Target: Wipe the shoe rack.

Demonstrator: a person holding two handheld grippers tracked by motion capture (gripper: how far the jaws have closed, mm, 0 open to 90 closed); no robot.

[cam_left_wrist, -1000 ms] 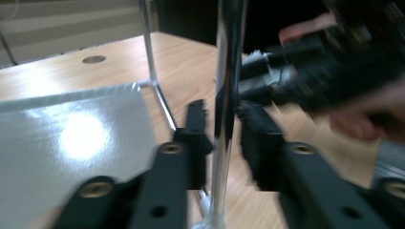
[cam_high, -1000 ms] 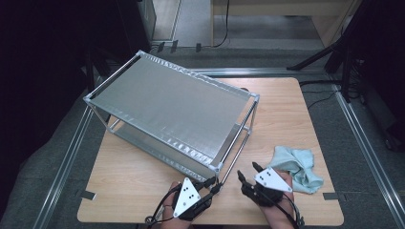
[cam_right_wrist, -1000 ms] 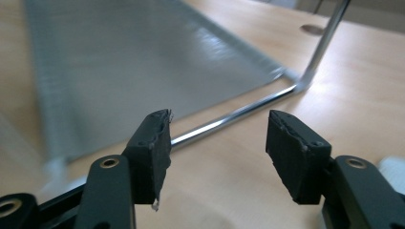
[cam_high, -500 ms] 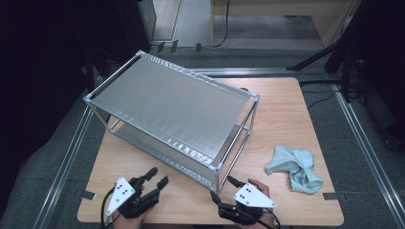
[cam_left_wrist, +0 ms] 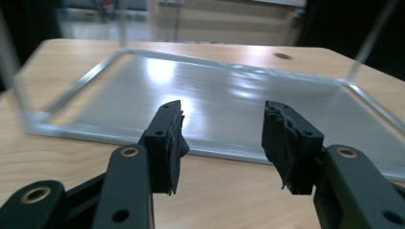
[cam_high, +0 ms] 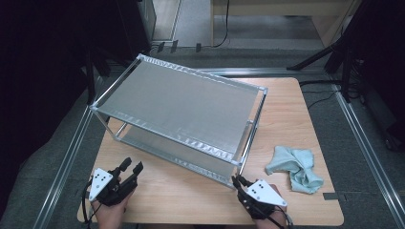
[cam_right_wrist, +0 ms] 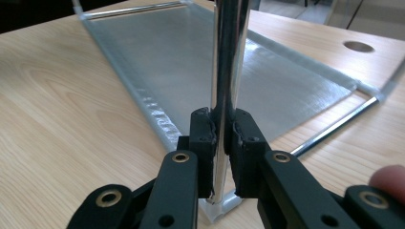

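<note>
**Ana:** Dark floor and metal rails surround the light wooden table [cam_high: 200,200], and the two-tier silver metal shelf rack [cam_high: 186,102] stands on it at an angle. What differs from a second ago?

**Ben:** Back then both grippers sat close together in front of the rack's near right corner. Since then the left gripper [cam_high: 129,171] has travelled well away along the table's near edge and now lies off the rack's near left corner. The right gripper [cam_high: 237,181] has barely shifted; it is at the near right corner post [cam_right_wrist: 228,62] of the rack.

**Ana:** And the jaws?

**Ben:** The right jaws have just been closing. In the right gripper view its black pads [cam_right_wrist: 204,138] press on the shiny upright post from both sides, low down, just above the rack's corner foot. The left jaws stand spread with nothing between them, the pads [cam_left_wrist: 168,138] facing the rack's lower tier.

**Ana:** How are the hands posed?

**Ben:** Both forearms come in from the table's near edge. The left hand [cam_high: 112,210] holds its gripper low and near level, aimed toward the rack's front rail but apart from it. The right hand [cam_high: 267,217] angles its gripper toward the post.

**Ana:** Anything else?

**Ben:** A crumpled pale blue cloth [cam_high: 296,167] lies right of the rack, untouched and in the same spot.
</note>
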